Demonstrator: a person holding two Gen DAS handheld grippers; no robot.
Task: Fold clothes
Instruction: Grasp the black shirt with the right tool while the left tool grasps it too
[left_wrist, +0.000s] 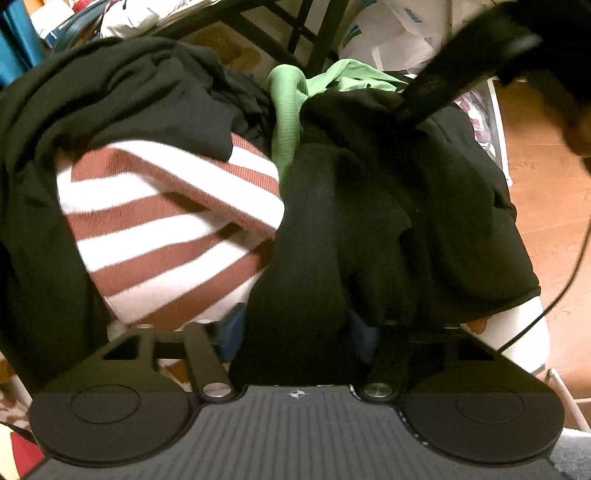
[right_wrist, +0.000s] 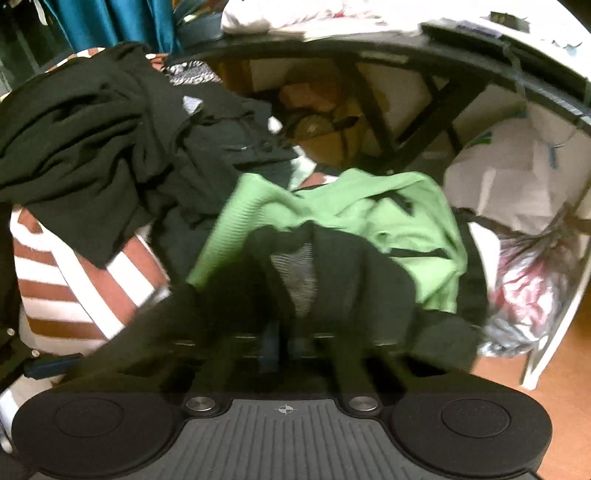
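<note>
While black cloth (left_wrist: 332, 229) drapes both tongs, hiding their state, we note it lies dead ahead, running lengthwise from the left tongs (left_wrist: 295, 332) to the right tongs (right_wrist: 295, 332).

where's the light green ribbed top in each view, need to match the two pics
Left wrist view: the light green ribbed knit top sits upper centre, a narrow strip poking up between black clothes.
Right wrist view: the same top lies centre to right, spread wide over black fabric.
Shared landmark: the brown-and-white striped knit garment, left of the green top in both.
</note>
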